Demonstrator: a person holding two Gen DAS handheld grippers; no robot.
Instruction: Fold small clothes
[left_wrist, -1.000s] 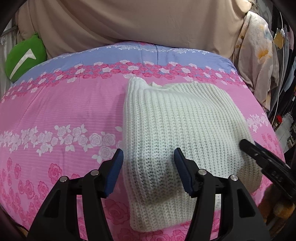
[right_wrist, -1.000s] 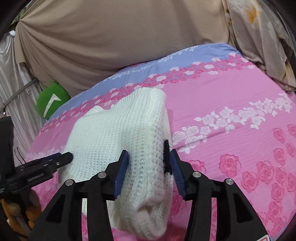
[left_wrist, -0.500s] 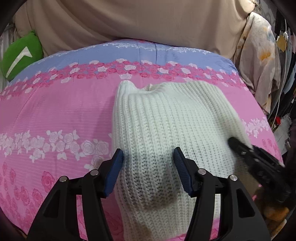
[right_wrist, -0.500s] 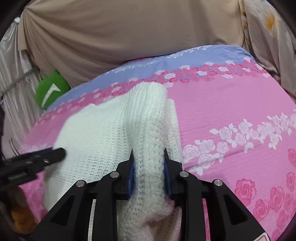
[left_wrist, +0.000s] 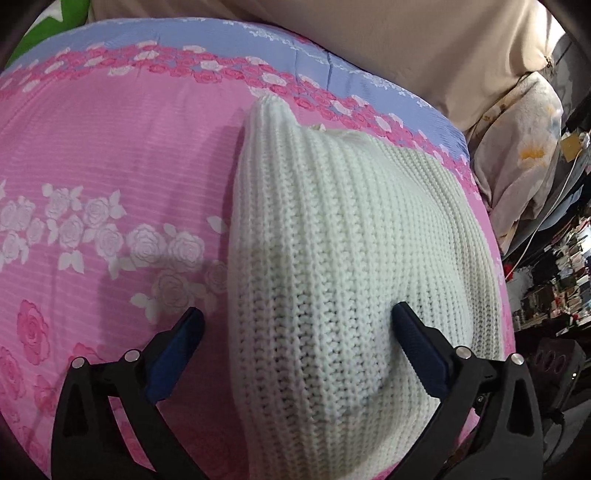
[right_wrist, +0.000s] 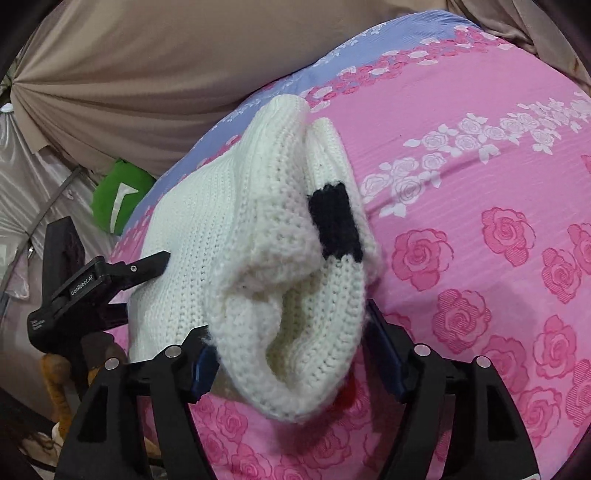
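Note:
A white knitted sweater (left_wrist: 343, 258) lies folded on the pink rose-print bed cover (left_wrist: 110, 166). My left gripper (left_wrist: 295, 332) is open, its blue pads either side of the sweater's near left edge, one pad pressing into the knit. In the right wrist view my right gripper (right_wrist: 288, 350) holds the sweater's thick right edge (right_wrist: 295, 295) between its pads and lifts it off the cover. A black patch (right_wrist: 334, 221) shows on the lifted layers. The left gripper (right_wrist: 110, 273) shows at the left of that view.
A beige cloth (right_wrist: 147, 55) hangs behind the bed. A green cushion (right_wrist: 114, 199) sits at the far left corner. Floral fabric (left_wrist: 517, 166) and cluttered shelves (left_wrist: 554, 277) stand off the bed's right side.
My right gripper closed on the sweater's right edge and raised it, exposing a black patch. The left gripper moved closer over the sweater's left edge and stayed open.

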